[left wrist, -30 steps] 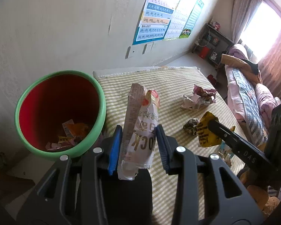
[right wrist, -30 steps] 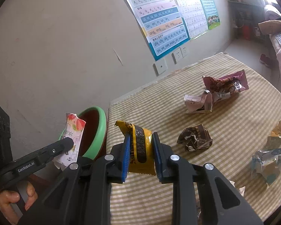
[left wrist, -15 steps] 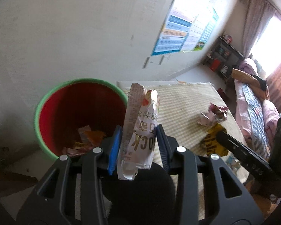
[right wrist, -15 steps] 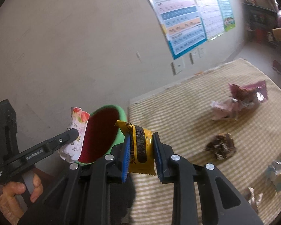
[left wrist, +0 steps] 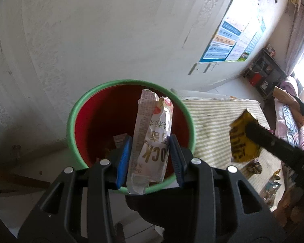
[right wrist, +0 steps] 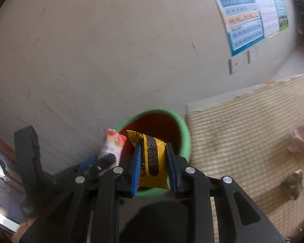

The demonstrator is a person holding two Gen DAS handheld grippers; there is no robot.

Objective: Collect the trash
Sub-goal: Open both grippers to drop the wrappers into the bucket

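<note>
A red bin with a green rim (left wrist: 77, 109) (right wrist: 184, 129) stands by the wall at the end of the striped table. My left gripper (left wrist: 150, 141) is shut on a crumpled white wrapper (left wrist: 152, 147) with strawberry print, held over the bin's mouth. My right gripper (right wrist: 153, 151) is shut on a yellow snack packet (right wrist: 152, 162), also above the bin's near rim. In the left wrist view the yellow snack packet (left wrist: 243, 139) shows at the right, in the right wrist view the white wrapper (right wrist: 113, 143) at the left. Wrappers lie at the bin's bottom.
More wrappers lie on the checked tablecloth (right wrist: 243, 125): a pink one (right wrist: 302, 139) at the far right and a dark one (right wrist: 291, 184) nearer. A plain wall with posters (left wrist: 229, 44) rises behind the bin. A bed (left wrist: 289, 121) stands beyond the table.
Both grippers have swung left from over the table to the bin, each keeping its wrapper. The bin now sits centred under both views.
</note>
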